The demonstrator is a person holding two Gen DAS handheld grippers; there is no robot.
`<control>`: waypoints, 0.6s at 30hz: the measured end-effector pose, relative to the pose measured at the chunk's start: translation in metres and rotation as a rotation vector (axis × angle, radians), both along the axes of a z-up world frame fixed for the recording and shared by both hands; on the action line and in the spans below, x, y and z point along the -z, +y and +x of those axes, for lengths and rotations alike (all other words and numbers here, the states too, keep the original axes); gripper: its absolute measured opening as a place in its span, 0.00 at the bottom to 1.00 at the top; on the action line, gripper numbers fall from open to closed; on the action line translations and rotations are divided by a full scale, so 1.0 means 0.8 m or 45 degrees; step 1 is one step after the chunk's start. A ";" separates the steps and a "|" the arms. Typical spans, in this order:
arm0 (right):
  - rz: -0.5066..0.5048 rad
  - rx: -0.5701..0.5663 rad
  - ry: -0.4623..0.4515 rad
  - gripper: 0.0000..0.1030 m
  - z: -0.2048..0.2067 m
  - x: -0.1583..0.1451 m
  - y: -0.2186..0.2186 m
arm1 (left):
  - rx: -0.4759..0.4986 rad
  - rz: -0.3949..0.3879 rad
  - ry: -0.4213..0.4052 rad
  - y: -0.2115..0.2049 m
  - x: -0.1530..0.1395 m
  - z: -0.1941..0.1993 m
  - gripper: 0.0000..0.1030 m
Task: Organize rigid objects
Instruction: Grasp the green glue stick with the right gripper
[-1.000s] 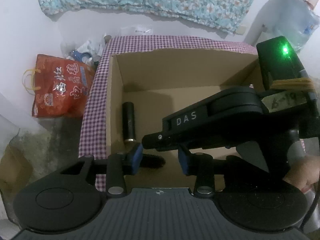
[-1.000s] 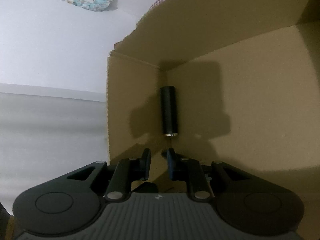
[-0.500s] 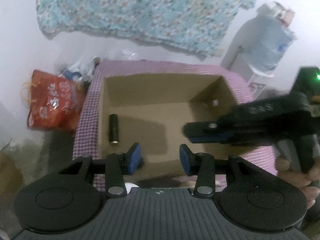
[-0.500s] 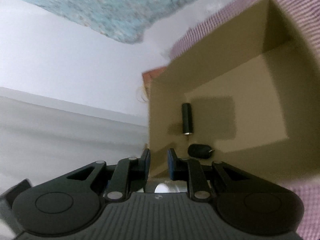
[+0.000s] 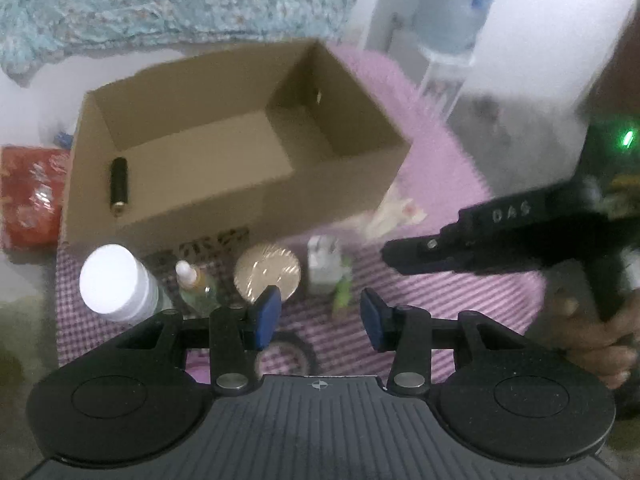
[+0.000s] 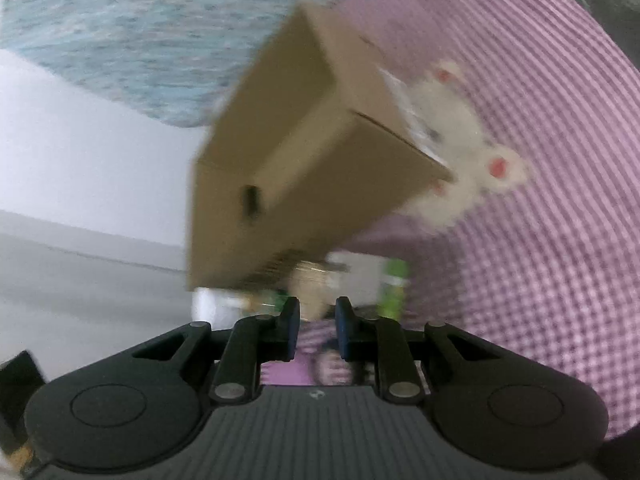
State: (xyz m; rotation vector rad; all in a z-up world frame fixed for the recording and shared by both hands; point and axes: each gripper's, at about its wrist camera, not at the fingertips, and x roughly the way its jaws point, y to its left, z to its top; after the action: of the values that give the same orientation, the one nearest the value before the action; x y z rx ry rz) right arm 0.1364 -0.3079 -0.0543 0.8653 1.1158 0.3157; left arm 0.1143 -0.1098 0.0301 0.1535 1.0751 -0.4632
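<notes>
I am holding my left gripper (image 5: 316, 316) part open and empty, my right gripper (image 6: 317, 328) nearly closed and empty. Crowded beside the open brown cardboard box (image 5: 224, 148), the white-capped plastic bottle (image 5: 116, 280) and small clear dropper bottle (image 5: 194, 284) are risking toppling if I reach carelessly.

Cylinder (image 5: 119, 186) lies inside box (image 5: 224, 200); bottles (image 5: 120, 284) before it.

Matt cardboard box (image 5: 224, 184) on checked cloth (image 5: 460, 280); shiny foil-topped lid (image 5: 267, 276).
</notes>
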 end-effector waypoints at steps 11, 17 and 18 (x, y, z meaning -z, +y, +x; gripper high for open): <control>-0.005 0.019 0.109 0.20 0.018 0.076 0.003 | 0.080 0.095 0.078 -0.051 0.088 0.027 0.38; -0.023 0.005 0.134 0.20 0.033 0.092 0.011 | 0.097 0.107 0.127 -0.067 0.114 0.030 0.29; -0.026 0.004 0.137 0.20 0.037 0.090 0.012 | 0.098 0.110 0.134 -0.069 0.117 0.032 0.28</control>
State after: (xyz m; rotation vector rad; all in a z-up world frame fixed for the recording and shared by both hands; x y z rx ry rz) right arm 0.1659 -0.2986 -0.1263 0.8742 1.2154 0.2568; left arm 0.1398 -0.1649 -0.0638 0.2497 1.1960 -0.4988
